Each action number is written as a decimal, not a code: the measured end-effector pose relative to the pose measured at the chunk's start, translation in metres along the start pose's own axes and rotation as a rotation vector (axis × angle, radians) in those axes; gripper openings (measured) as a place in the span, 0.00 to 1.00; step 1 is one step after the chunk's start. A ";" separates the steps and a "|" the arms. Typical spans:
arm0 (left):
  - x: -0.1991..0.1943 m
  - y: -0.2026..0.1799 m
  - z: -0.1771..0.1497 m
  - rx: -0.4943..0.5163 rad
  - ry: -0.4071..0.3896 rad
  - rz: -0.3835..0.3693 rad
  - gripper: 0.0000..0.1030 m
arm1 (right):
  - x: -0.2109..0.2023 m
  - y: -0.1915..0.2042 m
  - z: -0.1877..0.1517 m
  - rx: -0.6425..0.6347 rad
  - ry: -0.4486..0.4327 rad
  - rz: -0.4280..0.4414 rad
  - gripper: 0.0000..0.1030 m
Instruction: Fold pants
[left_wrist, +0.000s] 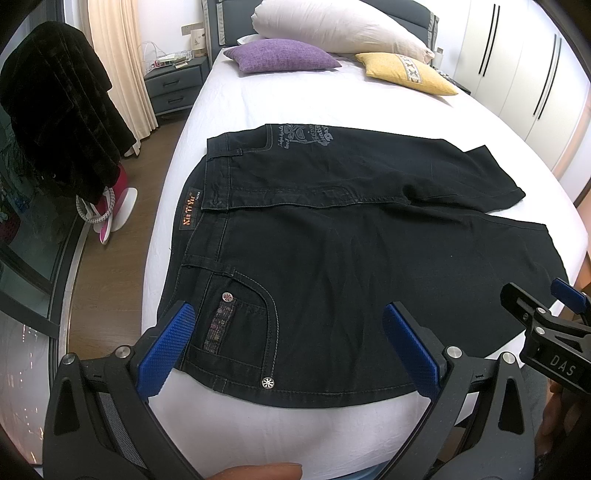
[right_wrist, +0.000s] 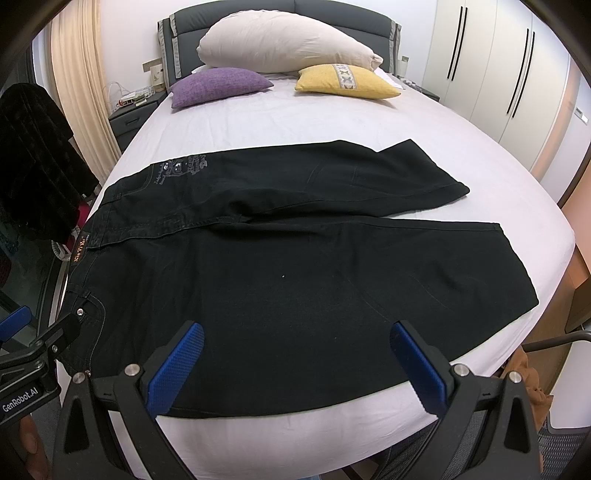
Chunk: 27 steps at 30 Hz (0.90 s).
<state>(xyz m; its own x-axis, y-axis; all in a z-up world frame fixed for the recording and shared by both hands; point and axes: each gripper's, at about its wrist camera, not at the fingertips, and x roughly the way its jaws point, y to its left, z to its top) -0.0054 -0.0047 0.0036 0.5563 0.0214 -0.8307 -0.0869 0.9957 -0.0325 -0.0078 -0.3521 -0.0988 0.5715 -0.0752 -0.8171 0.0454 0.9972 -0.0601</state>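
Black jeans (left_wrist: 332, 258) (right_wrist: 295, 266) lie spread flat across the white bed (left_wrist: 258, 99), waistband to the left, both legs running to the right. The far leg overlaps the near one along the middle. My left gripper (left_wrist: 288, 314) stands open above the near hip pocket (left_wrist: 240, 325), nothing between its blue pads (left_wrist: 166, 347). My right gripper (right_wrist: 295, 332) is open too, hovering over the near thigh close to the bed's front edge. Each gripper shows at the side of the other's view: the right gripper (left_wrist: 546, 295), the left gripper (right_wrist: 37, 325).
A purple cushion (left_wrist: 280, 55), a yellow cushion (left_wrist: 402, 72) and a large pale pillow (left_wrist: 332, 26) lie at the headboard. A dark garment (left_wrist: 55, 110) hangs left of the bed, near a nightstand (left_wrist: 173, 85). White wardrobe doors (right_wrist: 498, 74) line the right.
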 end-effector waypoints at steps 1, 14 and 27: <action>0.000 0.000 0.000 0.000 0.000 0.000 1.00 | 0.000 0.000 0.000 0.000 0.000 0.000 1.00; 0.000 0.000 0.000 0.000 0.001 0.001 1.00 | 0.002 0.005 -0.002 -0.001 0.001 0.002 1.00; 0.000 0.000 0.000 0.001 0.002 0.001 1.00 | 0.003 0.006 -0.004 -0.001 0.003 0.004 1.00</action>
<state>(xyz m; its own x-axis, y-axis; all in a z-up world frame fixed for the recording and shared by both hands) -0.0050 -0.0047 0.0033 0.5546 0.0224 -0.8318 -0.0871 0.9957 -0.0313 -0.0089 -0.3460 -0.1035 0.5696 -0.0716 -0.8188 0.0429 0.9974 -0.0574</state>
